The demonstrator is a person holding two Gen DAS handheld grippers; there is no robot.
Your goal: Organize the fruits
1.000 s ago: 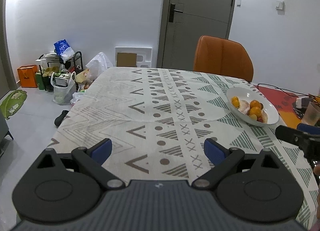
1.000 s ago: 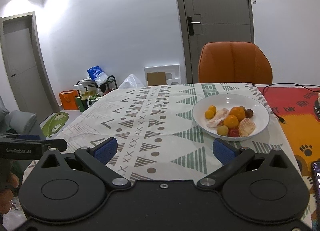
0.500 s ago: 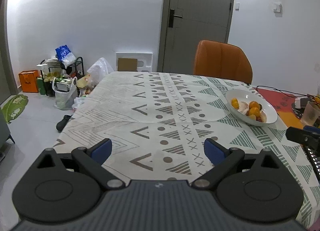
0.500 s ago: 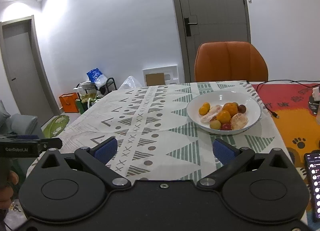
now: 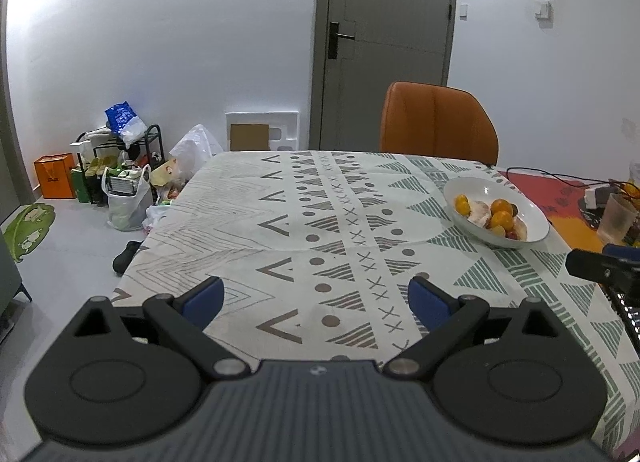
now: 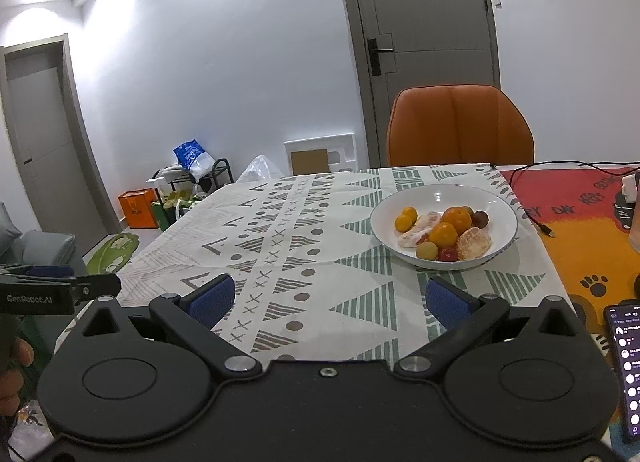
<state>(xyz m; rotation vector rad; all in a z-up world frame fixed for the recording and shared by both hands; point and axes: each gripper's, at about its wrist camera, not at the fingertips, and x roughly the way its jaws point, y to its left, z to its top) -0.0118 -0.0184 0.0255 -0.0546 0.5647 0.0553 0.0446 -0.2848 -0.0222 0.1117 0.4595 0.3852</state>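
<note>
left claw (image 5: 316, 298): wide open, empty, over desk (image 5: 280, 221) near edge | right claw (image 6: 326, 300): wide open, empty, above cloth just short of bowl (image 6: 500, 205) | fruit (image 6: 444, 234): oranges, peeled segments, small red and yellow pieces, all piled in white bowl, desk's right side near orange chair (image 6: 460, 125)

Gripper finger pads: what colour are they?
Blue, on black arms; the pads show best in the right wrist view.
</note>
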